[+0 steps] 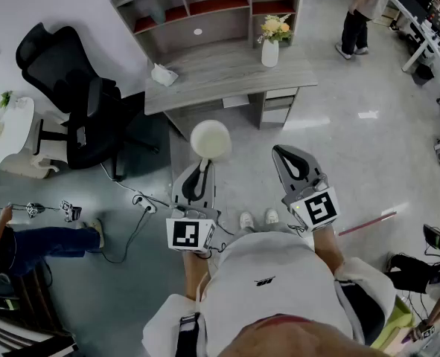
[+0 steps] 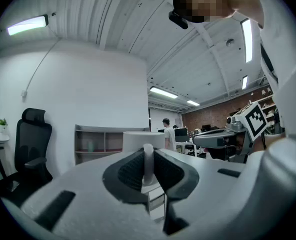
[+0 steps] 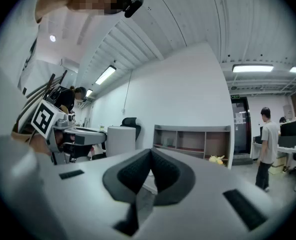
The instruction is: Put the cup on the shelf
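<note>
We stand on a glossy grey floor (image 1: 354, 140) that catches bright reflections. Ahead, a grey wooden bench (image 1: 227, 69) sits near the white wall (image 2: 87, 84), with drawers (image 1: 278, 108) under its right end and an open shelf (image 1: 197, 10) along its back edge, red inside some compartments. A black office chair (image 1: 71, 88) stands off the bench's left corner, near a small white table (image 1: 11, 129). Overhead we see a white ribbed ceiling (image 2: 112, 19) with light strips (image 2: 163, 92). A brick wall (image 2: 213, 118) closes the far side.

You wear a white top (image 1: 268, 303) with a small dark logo (image 1: 264, 280) and white shoes (image 1: 246, 219); your left tool (image 1: 202, 162) and right tool (image 1: 281, 152) are pale grey shells, black-padded, with black-and-white marker cubes (image 1: 188, 233).
</note>
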Motion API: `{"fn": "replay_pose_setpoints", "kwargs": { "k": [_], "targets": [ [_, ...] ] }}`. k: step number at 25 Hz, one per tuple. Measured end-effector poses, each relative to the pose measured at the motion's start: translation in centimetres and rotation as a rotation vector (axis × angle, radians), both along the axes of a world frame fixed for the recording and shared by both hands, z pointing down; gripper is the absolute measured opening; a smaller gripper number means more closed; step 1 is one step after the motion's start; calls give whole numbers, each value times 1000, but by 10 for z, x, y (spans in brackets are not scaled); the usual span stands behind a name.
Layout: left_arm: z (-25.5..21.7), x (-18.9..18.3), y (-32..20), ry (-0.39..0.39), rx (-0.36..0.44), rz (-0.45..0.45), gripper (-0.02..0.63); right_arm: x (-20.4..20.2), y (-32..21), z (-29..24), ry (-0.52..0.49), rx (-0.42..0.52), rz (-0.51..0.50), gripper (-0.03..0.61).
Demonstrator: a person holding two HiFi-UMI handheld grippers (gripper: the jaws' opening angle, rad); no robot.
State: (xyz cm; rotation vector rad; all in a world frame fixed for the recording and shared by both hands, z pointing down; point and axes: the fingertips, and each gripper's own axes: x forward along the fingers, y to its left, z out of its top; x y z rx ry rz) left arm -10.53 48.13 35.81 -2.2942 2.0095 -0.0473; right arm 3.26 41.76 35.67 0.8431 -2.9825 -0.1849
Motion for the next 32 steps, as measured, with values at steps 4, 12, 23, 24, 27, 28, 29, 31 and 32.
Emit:
{"fn": "replay_pose_setpoints", "kwargs": {
  "k": [4, 12, 23, 24, 27, 28, 29, 31, 32],
  "targets": [
    [0, 0, -9, 8, 4, 14, 52, -2, -9, -1, -2, 10, 7, 26],
    [1, -3, -29, 17, 9, 76, 52, -2, -25, -5, -19, 18, 72, 28],
    [4, -10, -71, -9, 15, 171, 52, -7, -51, 1, -15, 33, 167, 28],
    [4, -10, -77, -10, 14, 177, 52, -7, -57, 2, -17, 33, 175, 28],
    [6, -10, -98, -13, 14, 195, 52, -7, -75, 5, -17, 28, 193, 28],
    [6, -10, -105, -14, 14, 200, 52, -6, -81, 6, -16, 26, 198, 28],
    [7, -10, -112, -16, 13, 204, 52, -5, -88, 7, -16, 24, 203, 28],
    [10, -11, -127, -16, 8, 209, 52, -4, -102, 11, -15, 19, 215, 28],
    [12, -11, -135, -16, 3, 210, 52, -4, -110, 12, -13, 16, 219, 28]
  ]
}}
